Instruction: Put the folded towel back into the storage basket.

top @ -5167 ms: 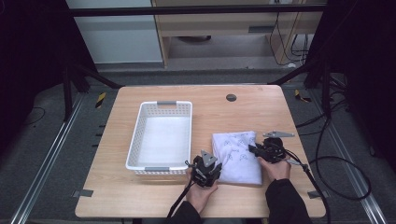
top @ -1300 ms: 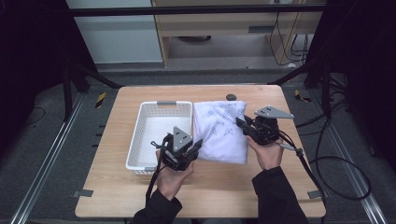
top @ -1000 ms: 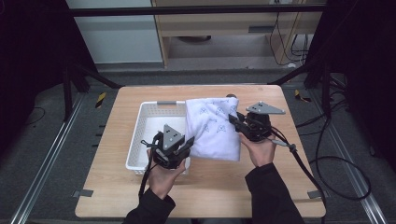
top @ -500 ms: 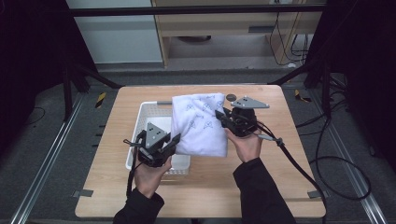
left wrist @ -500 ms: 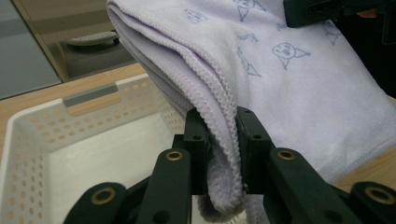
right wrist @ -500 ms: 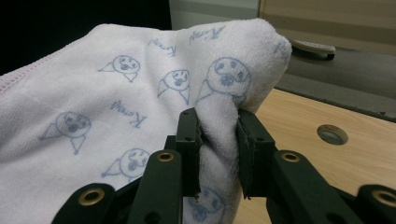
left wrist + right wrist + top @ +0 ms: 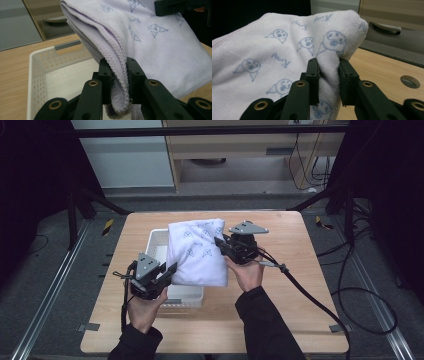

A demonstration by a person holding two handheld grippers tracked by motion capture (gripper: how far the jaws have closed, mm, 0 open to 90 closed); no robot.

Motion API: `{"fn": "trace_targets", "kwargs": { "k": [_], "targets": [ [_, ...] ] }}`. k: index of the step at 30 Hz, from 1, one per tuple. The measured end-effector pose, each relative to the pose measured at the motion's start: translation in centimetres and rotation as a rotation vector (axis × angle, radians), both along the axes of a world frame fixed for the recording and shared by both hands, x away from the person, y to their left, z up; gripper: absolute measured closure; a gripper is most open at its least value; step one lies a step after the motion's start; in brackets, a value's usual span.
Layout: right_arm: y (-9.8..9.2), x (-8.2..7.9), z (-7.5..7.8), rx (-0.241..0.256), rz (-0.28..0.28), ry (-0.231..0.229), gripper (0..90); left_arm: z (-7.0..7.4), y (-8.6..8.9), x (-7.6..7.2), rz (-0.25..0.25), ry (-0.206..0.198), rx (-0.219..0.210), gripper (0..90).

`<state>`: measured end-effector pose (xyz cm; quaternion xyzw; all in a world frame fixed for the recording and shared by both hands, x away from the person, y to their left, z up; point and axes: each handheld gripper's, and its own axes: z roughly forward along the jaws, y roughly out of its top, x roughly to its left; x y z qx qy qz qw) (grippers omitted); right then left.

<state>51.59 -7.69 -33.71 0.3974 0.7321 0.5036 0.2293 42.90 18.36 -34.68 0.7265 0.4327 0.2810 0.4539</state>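
White towel (image 7: 196,251), clamped by left gripper (image 7: 170,270) and right gripper (image 7: 220,243), hangs over the basket (image 7: 47,72).

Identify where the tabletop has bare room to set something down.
Bare patches of the wooden table: right of the right gripper, left of the white perforated plastic basket, and the near edge. The basket area is crowded by the folded white printed towel.

Left tongs (image 7: 117,75) pinch the folded towel's (image 7: 150,37) edge above the white basket (image 7: 40,75).
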Motion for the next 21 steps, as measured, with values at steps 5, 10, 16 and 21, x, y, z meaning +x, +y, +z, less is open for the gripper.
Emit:
{"fn": "trace_targets", "kwargs": {
  "k": [5,10,16,21],
  "targets": [
    [1.2,0.2,0.3,-0.002,0.011,-0.005,72.9,0.1,1.1,-0.1,0.018,-0.002,-0.006,75.6],
    [2.6,0.5,0.2,0.000,0.022,-0.003,72.9,-0.1,2.3,-0.2,0.038,0.004,0.001,75.6],
    [4.4,0.8,-0.2,-0.003,0.037,0.005,72.8,-0.3,3.9,-0.2,0.066,0.010,-0.003,75.6],
    [5.7,1.1,-0.4,-0.002,0.044,0.009,72.8,-0.4,4.8,-0.1,0.086,0.015,-0.001,75.6]
  ]
}}
